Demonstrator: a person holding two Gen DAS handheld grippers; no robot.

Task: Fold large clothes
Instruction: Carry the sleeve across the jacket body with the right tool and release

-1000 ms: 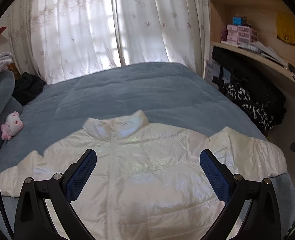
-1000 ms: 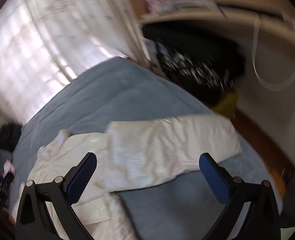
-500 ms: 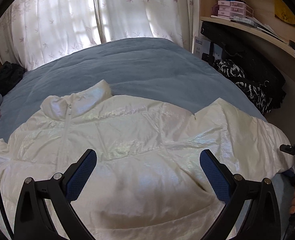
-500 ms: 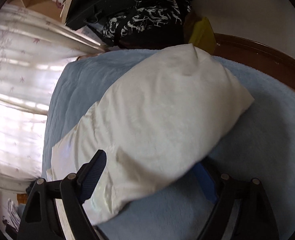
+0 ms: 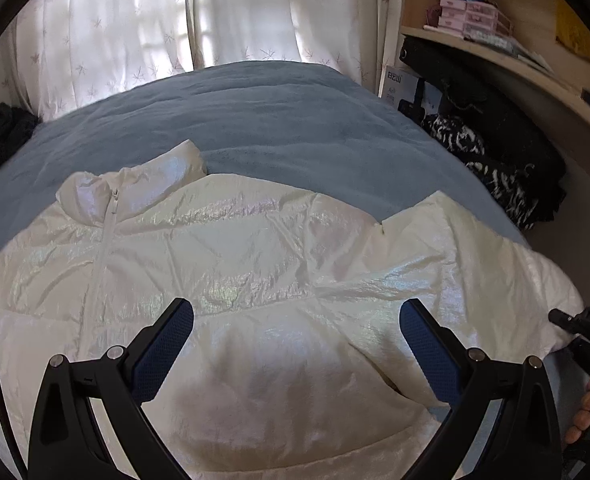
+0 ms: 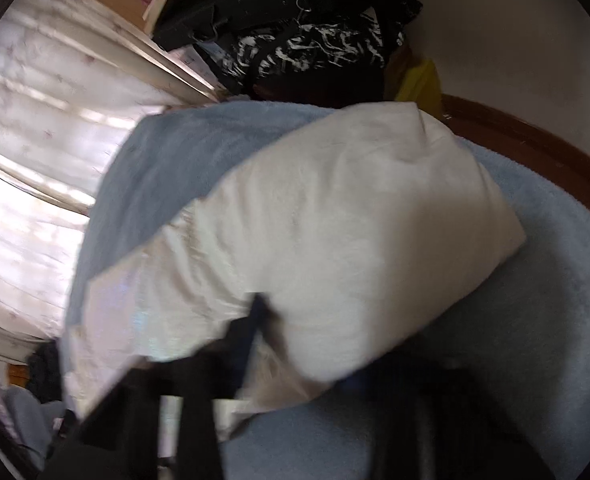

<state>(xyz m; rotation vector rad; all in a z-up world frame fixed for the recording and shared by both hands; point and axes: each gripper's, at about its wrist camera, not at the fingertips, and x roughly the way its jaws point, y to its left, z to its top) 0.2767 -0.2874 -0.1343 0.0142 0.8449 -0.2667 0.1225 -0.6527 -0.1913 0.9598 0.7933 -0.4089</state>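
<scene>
bed: blue-grey cover, fills most of both views; landmark for everything below.
jacket: white puffer, front up, zip shut, spread across the near part of the bed; collar points toward the curtain side, body flat, not yet folded.
right sleeve: lies out toward the bed's right edge, near the wooden bed frame. Half a second ago it sat loose between the right tongs' spread fingers; now the fabric bunches at them.
right tongs: at the sleeve's near edge, by the bed's right corner. Were wide apart a second ago, now drawn in, with one dark finger pressed into the sleeve. View is motion-blurred, but reads as clenched on the sleeve.
left tongs: released, fingers wide apart, hovering over the jacket's chest in mid-bed, holding nothing. Over the last second they have closed in on the jacket.
change: right side went from approach to grip.
meaning: my read is that the first fold is starting, sleeve about to go in over the chest. Left likely needed to pin the body.
risk: slick puffy fabric, grip may slip.
</scene>
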